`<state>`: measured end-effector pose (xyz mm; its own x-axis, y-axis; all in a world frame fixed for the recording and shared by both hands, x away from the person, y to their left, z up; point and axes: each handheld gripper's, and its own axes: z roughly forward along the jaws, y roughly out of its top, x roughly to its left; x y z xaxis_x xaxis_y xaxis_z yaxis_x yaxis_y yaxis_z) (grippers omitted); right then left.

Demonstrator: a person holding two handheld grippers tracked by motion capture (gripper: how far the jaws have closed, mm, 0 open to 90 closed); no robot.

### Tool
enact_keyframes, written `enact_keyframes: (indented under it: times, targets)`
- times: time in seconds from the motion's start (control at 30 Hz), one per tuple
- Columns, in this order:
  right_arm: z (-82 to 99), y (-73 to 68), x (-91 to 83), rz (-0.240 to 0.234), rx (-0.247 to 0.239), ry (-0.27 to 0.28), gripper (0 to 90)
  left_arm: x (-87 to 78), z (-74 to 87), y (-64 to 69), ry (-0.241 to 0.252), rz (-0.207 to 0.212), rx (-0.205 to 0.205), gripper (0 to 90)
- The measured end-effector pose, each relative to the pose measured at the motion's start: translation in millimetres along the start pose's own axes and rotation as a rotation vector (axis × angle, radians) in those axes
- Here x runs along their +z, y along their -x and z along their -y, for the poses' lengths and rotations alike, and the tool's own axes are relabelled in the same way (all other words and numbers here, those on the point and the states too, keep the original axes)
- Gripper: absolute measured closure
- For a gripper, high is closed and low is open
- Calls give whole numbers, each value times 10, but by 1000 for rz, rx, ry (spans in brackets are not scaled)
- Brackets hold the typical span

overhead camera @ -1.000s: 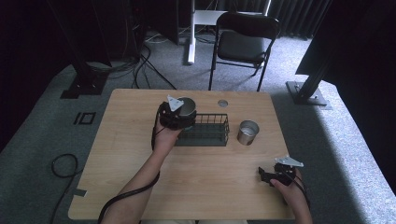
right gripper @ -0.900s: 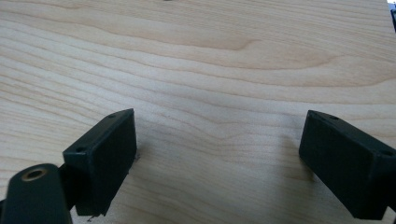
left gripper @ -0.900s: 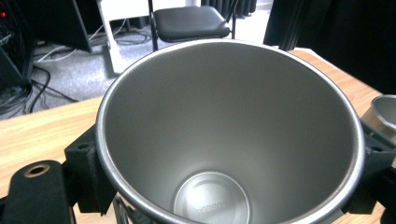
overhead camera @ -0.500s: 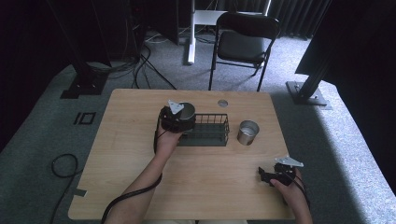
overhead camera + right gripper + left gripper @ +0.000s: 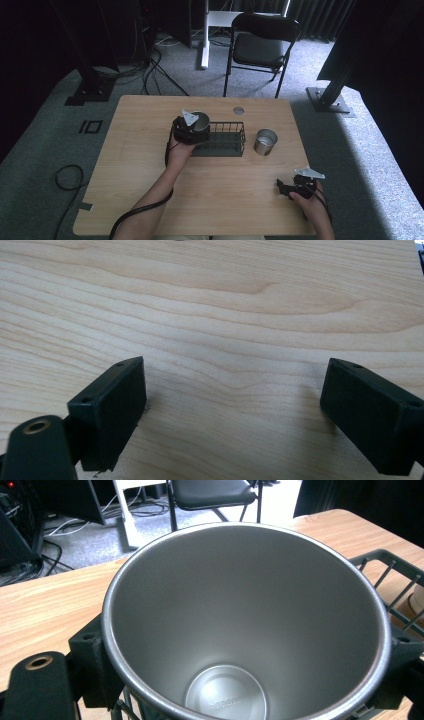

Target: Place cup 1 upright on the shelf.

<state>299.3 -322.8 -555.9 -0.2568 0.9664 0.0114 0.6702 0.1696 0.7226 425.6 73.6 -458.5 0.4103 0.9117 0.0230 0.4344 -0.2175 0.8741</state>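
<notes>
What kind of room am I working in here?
Probably a lab or recording studio, not a kitchen: dark curtains behind, black stands and loose cables on grey carpet, and a folding chair beyond the wooden table.

Dim room, daylight from upper right, soft shadows, slight blur.

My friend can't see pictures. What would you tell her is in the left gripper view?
A shiny steel cup, empty and seen from above, is held between the two black jaws of the left gripper. Behind it is a wooden table with part of a black wire basket at the right, and a black chair on the floor beyond.
</notes>
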Motion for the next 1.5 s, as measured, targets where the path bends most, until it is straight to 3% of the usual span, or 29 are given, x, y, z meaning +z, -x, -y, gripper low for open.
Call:
enact_keyframes:
  times: [0.27,0.37,0.5,0.57,0.7,0.97,1.33,1.5]
  targets:
    - [0,0,0,0,0,0,107,-39,-5,-28,8,21,-17,121]
    - [0,0,0,0,0,0,107,-66,-36,-16,7,40,5,23]
    - [0,0,0,0,0,0,107,-88,-55,-11,-10,42,23,22]
    - [0,0,0,0,0,0,107,-102,-48,-28,-12,64,18,5]
    - [0,0,0,0,0,0,107,-132,-28,-39,-21,59,38,5]
    - [0,0,0,0,-1,0,107,-264,-33,-81,15,76,34,6]
    - [0,0,0,0,-1,0,107,-407,39,-149,25,71,39,6]
    - [0,0,0,0,-1,0,107,-497,73,-158,30,75,75,6]
